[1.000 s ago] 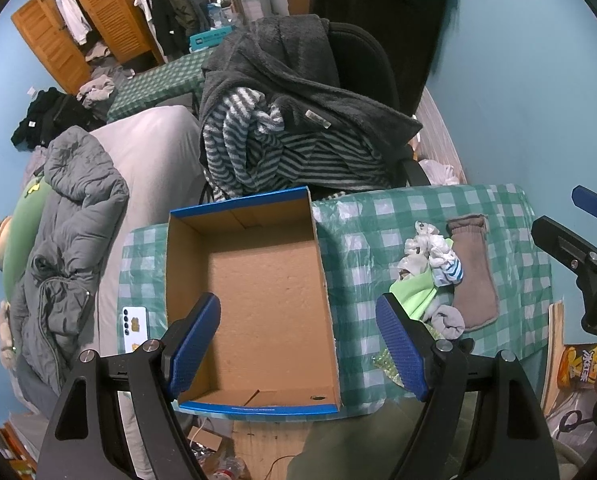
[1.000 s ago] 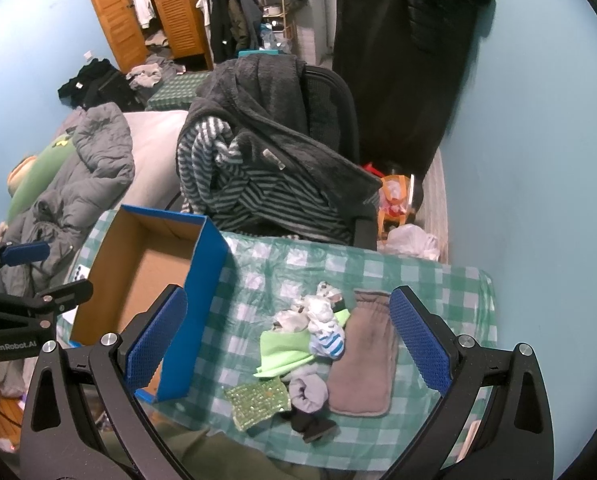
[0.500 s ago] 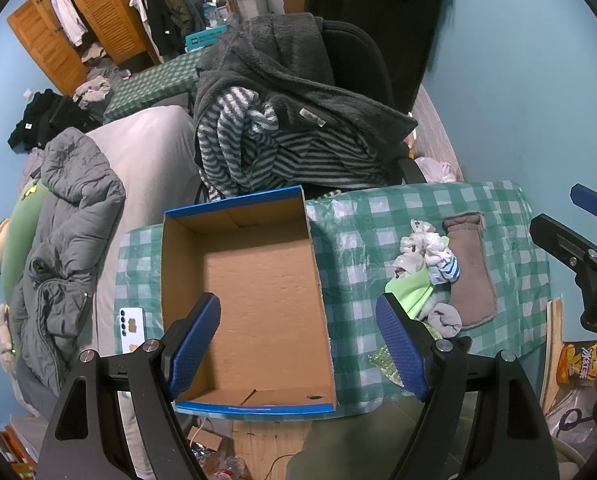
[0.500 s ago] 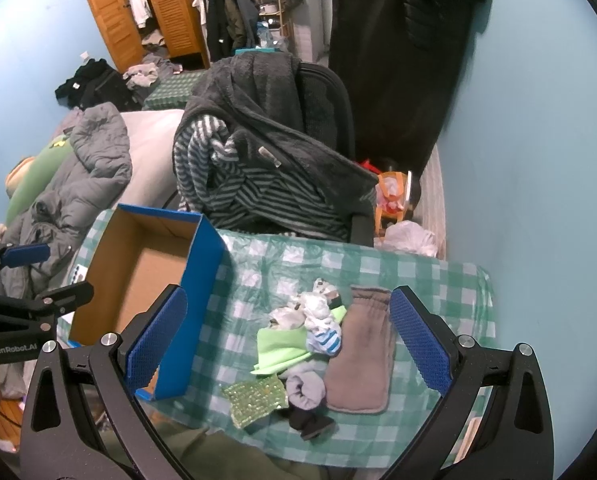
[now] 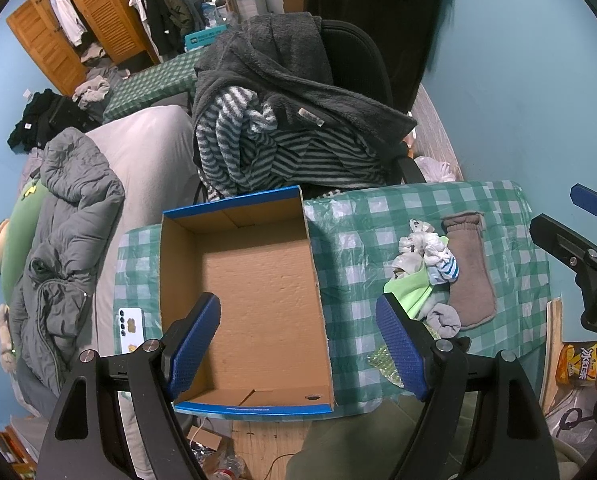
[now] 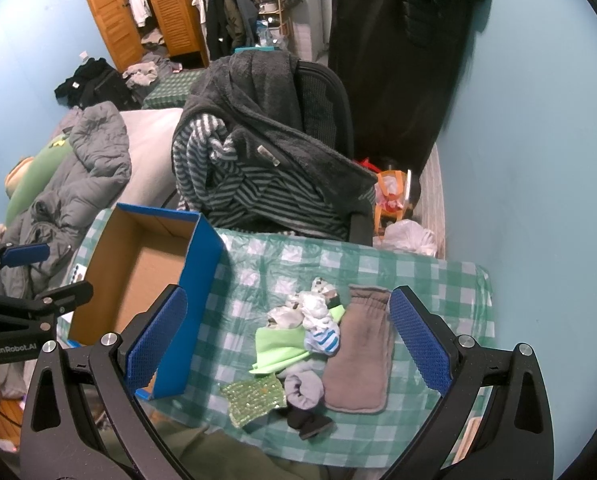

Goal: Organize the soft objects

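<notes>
The left gripper (image 5: 298, 338) hangs wide open over the cardboard box (image 5: 254, 280), holding nothing. Its blue bumpy fingers (image 5: 194, 344) sit above the box's near half. The right gripper (image 6: 288, 346) is wide open too, up over the pile of soft things (image 6: 310, 340), and touches none of them.

The pile lies on the table (image 6: 438, 276) just right of the box. A brown fuzzy mitten (image 6: 362, 352) lies flat and long on the pile's right side. Beside it sit a striped blue-and-white sock ball (image 6: 322, 340), some crumpled white socks (image 6: 298, 310) and a folded light green cloth (image 6: 278, 350). Nearer the front edge are a rolled grey sock (image 6: 304, 390), a dark sock (image 6: 308, 422) and a shiny green sequin patch (image 6: 254, 398).

The box is brown and plain inside, blue outside, with straight walls and an open top — nothing is in it. The table wears a green and white checked cloth with crinkly clear plastic over it. The dark sock is close to the front edge. There is bare cloth behind the pile and on its far right. A white phone (image 5: 130, 330) lies left of the box, and a chair heaped with clothes (image 5: 282, 120) stands behind the table.
</notes>
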`<move>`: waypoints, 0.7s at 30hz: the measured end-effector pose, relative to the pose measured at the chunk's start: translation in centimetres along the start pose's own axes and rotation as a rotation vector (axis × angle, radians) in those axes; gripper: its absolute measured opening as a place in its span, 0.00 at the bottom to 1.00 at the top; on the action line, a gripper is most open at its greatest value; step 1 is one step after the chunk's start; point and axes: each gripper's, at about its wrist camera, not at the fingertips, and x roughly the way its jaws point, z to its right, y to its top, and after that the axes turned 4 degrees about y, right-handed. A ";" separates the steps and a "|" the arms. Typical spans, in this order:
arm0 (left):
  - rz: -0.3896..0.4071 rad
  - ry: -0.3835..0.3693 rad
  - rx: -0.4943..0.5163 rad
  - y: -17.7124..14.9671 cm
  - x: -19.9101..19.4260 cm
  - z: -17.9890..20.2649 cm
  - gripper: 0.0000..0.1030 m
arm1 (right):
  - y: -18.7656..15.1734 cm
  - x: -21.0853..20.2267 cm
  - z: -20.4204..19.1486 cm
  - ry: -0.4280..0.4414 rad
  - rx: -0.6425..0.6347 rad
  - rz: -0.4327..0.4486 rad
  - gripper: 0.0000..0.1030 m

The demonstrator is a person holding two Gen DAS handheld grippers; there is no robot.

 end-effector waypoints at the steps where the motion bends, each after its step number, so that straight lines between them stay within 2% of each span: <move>1: -0.001 0.002 0.001 0.1 0.0 -0.1 0.79 | 0.0 0.0 0.0 0.000 0.000 0.000 0.98; 13: -0.008 -0.001 0.009 -0.4 0.1 0.9 0.79 | 0.0 0.1 0.1 0.000 0.002 -0.005 0.98; 21: -0.037 -0.013 0.040 -0.5 1.4 2.0 0.79 | -2.5 0.9 1.9 -0.016 0.006 -0.038 0.98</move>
